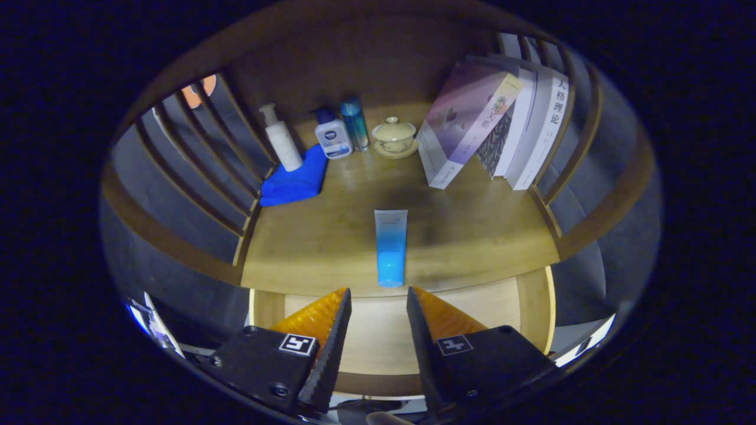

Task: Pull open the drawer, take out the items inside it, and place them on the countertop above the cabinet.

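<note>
You are looking down on the wooden countertop of the cabinet, with the pulled-open drawer showing pale and bare beneath your gripper. Judging by that, you are nearing the end of the placing step: the blue tube is lying flat on the countertop near its front edge, just ahead of the fingertips and apart from them. The jaws are standing apart and gripping nothing.

Your next move is probably calling for a check of the drawer's hidden front part, under the gripper body, before you count the job done.

Nothing is blocking you at the front. At the back right, several leaning books are taking up that corner. A folded blue cloth is lying at the left by the slatted rail, with a white pump bottle beside it, then a small white bottle, a slim blue bottle and a lidded teacup on a saucer.
</note>
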